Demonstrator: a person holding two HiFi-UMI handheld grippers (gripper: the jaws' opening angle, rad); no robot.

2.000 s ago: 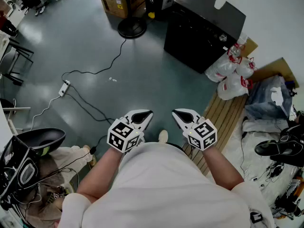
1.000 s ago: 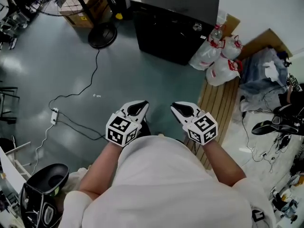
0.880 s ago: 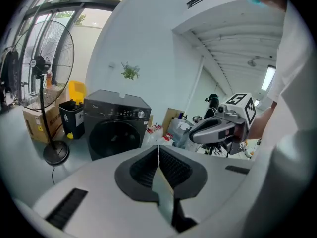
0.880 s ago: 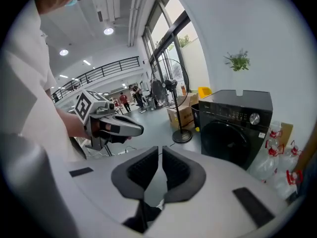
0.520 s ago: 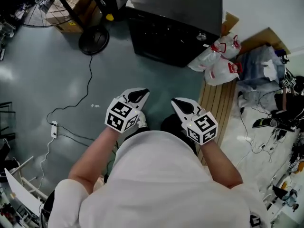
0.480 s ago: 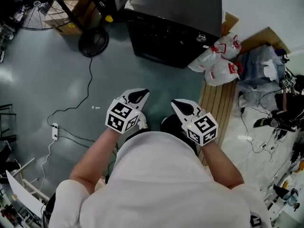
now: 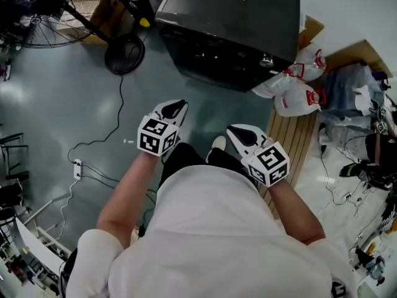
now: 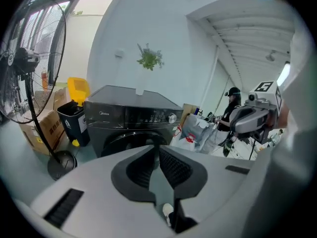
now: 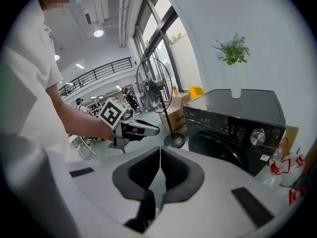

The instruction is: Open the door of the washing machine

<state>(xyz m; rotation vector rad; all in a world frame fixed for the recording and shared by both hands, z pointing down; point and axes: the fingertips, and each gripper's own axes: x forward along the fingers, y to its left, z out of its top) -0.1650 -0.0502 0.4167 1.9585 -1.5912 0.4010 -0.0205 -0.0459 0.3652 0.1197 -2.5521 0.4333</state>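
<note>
The black front-loading washing machine [image 7: 231, 25] stands ahead against the white wall, its round door [image 8: 130, 142] closed under a control panel with a silver knob [image 9: 256, 136]. My left gripper [image 7: 174, 108] is shut and empty, held over the floor a short way before the machine's front. My right gripper [image 7: 239, 133] is also shut and empty, slightly further back and to the right. In the left gripper view the jaws [image 8: 159, 151] point at the door. The right gripper view shows its closed jaws [image 9: 160, 153] and the left gripper [image 9: 132, 129] beside the machine.
A standing fan [image 7: 123, 51] with its cable [image 7: 93, 143] and a power strip [image 7: 77, 167] is to the left. White plastic bags [image 7: 296, 93] and a slatted wooden board [image 7: 291, 143] lie right of the machine. A white vase with a plant [image 8: 143, 68] stands on top.
The person has walked closer to the washing machine, which now looms larger. Both grippers moved forward with them, the left one reaching further ahead. Both stay shut.
</note>
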